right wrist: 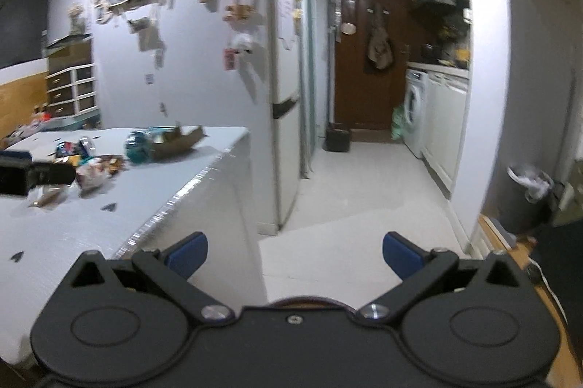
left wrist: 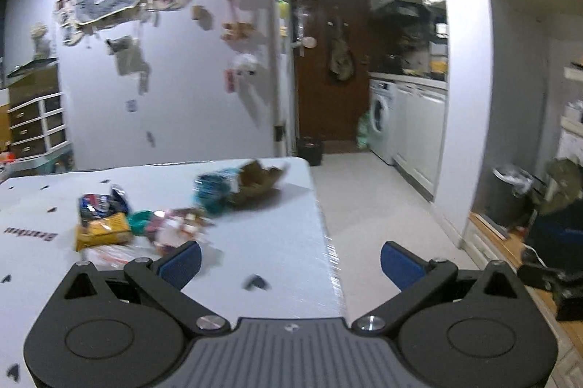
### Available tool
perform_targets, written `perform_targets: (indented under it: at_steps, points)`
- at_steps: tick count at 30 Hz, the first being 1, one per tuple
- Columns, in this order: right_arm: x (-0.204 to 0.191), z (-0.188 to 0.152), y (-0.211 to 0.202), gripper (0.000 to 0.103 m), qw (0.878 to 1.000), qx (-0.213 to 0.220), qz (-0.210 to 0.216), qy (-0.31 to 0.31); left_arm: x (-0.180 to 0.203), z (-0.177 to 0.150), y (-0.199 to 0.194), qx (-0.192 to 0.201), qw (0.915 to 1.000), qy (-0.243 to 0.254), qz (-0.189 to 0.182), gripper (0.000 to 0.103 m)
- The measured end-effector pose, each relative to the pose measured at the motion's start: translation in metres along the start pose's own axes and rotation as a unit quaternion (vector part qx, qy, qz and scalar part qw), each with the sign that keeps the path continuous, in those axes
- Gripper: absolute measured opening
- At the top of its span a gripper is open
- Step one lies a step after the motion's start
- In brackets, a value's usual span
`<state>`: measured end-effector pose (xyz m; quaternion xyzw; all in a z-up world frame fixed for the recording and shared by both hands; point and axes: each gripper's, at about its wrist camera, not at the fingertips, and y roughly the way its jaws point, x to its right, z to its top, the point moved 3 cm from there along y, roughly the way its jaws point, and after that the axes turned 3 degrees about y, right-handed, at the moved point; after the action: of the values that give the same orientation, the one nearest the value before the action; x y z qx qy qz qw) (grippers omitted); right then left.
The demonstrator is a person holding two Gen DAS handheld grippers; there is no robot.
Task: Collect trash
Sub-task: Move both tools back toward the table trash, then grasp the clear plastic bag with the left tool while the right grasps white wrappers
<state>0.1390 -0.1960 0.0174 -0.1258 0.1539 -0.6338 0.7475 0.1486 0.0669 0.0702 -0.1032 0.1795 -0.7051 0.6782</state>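
Observation:
Trash lies in a heap on the white table (left wrist: 277, 242): a yellow packet (left wrist: 102, 231), a dark blue wrapper (left wrist: 102, 204), a teal crumpled bag (left wrist: 215, 193) and a torn brown cardboard piece (left wrist: 260, 184). My left gripper (left wrist: 290, 264) hovers open over the table's near right edge, nothing between its blue pads. In the right wrist view the same heap (right wrist: 94, 165) sits far left on the table (right wrist: 120, 224). My right gripper (right wrist: 294, 253) is open and empty, off the table's right side above the floor. The left gripper's black body (right wrist: 22, 175) shows at the left edge.
A grey bin (left wrist: 510, 195) with a white liner stands at the right, also seen as the bin (right wrist: 524, 202). A small black bin (left wrist: 309, 149) sits by the brown door (left wrist: 328, 67). A washing machine (left wrist: 382, 118) and cabinets line the corridor. Open floor (right wrist: 349, 198) lies ahead.

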Motion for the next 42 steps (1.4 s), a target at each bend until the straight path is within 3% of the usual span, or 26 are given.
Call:
perform_targets:
  at_steps: [5, 9, 12, 15, 21, 25, 29, 36, 42]
  points:
    - [-0.040, 0.021, 0.013, 0.103, 0.999, 0.007, 0.034, -0.023, -0.054, 0.008, 0.012, 0.000, 0.9987, -0.036, 0.036, 0.103]
    - [-0.069, 0.034, 0.023, 0.103, 0.997, 0.023, 0.060, -0.034, -0.099, 0.006, 0.026, -0.008, 0.9941, -0.101, 0.040, 0.103]
    - [-0.088, 0.042, 0.032, 0.103, 0.996, 0.029, 0.076, -0.037, -0.136, -0.002, 0.036, -0.008, 0.9857, -0.165, 0.034, 0.103]
    - [-0.106, 0.049, 0.043, 0.103, 0.995, 0.027, 0.090, -0.035, -0.169, -0.013, 0.046, -0.009, 0.9711, -0.238, 0.021, 0.102]
    - [-0.133, 0.064, 0.069, 0.103, 0.994, 0.016, 0.110, -0.010, -0.220, -0.044, 0.070, -0.021, 0.9316, -0.363, -0.008, 0.097]
    - [-0.145, 0.071, 0.090, 0.103, 0.993, 0.002, 0.120, 0.008, -0.237, -0.057, 0.085, -0.019, 0.9060, -0.421, -0.038, 0.090]
    - [-0.159, 0.078, 0.109, 0.103, 0.991, -0.015, 0.127, 0.022, -0.242, -0.064, 0.105, -0.033, 0.8909, -0.450, -0.053, 0.086]
    - [-0.189, 0.086, 0.136, 0.103, 0.989, -0.025, 0.141, 0.027, -0.248, -0.069, 0.128, -0.026, 0.8885, -0.456, -0.047, 0.077]
    - [-0.213, 0.085, 0.170, 0.103, 0.983, -0.066, 0.157, 0.066, -0.248, -0.068, 0.138, -0.026, 0.9024, -0.429, -0.036, 0.058]
